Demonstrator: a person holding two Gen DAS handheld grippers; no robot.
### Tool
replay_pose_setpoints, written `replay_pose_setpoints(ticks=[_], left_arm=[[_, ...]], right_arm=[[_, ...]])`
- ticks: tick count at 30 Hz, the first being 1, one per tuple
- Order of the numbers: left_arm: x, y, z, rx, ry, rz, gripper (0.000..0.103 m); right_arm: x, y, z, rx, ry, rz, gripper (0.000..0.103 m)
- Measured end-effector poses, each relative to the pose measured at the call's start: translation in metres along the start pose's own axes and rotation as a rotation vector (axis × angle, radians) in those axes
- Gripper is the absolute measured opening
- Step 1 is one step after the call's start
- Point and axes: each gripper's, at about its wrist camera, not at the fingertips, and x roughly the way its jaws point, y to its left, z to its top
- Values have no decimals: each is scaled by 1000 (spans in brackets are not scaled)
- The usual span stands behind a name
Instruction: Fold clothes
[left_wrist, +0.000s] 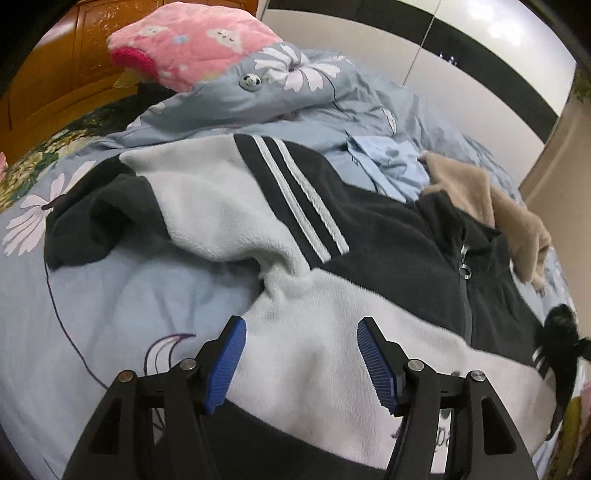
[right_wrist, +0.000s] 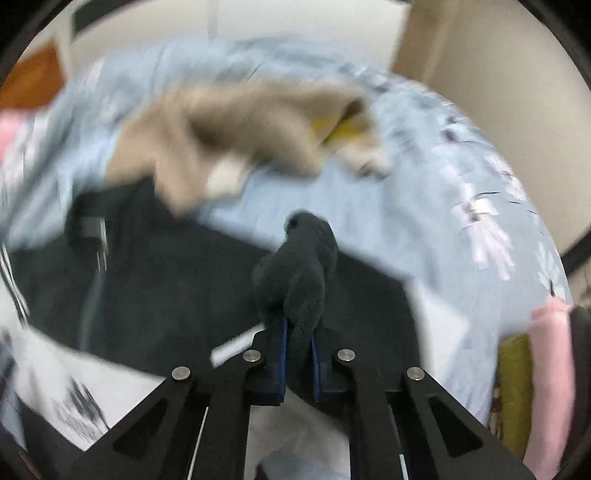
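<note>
One fleece jacket (left_wrist: 388, 236) on bed (left_wrist: 110, 295) (spread flat).

Black-and-pale-blue fleece jacket (left_wrist: 369, 229) lies rumpled, zipper up, sleeve bunched.

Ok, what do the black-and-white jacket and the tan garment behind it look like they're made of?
Jacket: looks like fleece, matte and fuzzy, with a napped pile and soft rounded folds; the zipper pull looks metal, shiny. Tan garment: probably plush fleece or a soft knit, with a fuzzy surface; too blurred in the right wrist view to confirm.

Left gripper (left_wrist: 301, 332) fingers spread wide, angled down, right gripper (right_wrist: 299, 332) fingers pinched together
</note>
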Motion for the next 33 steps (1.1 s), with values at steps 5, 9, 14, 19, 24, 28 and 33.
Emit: replay_pose_setpoints(ticks=[5,9,14,19,24,28,33], left_arm=[[-4,23,5,-73,-26,-3,67],[-4,41,4,-145,-23,-6,67],[-7,49,4,-165,-37,1,67],[-6,55,4,-186,-33,1,67],[-5,60,5,-204,-38,15,67],[-6,66,5,-225,-44,19,67],[-7,74,5,-249,-50,24,67]], right_arm=[[-80,-77,46,176,-261,-109,9],[-124,-129,63,285,-353,-159,9],[-138,-175,47,381,-344,-231,9],[-125,-177,56,458,-313,-180,9],[-133,-78,85,254,-387,10,9],[-130,46,86,14,-411,216,9],[-103,171,54,-207,-372,346,9]])
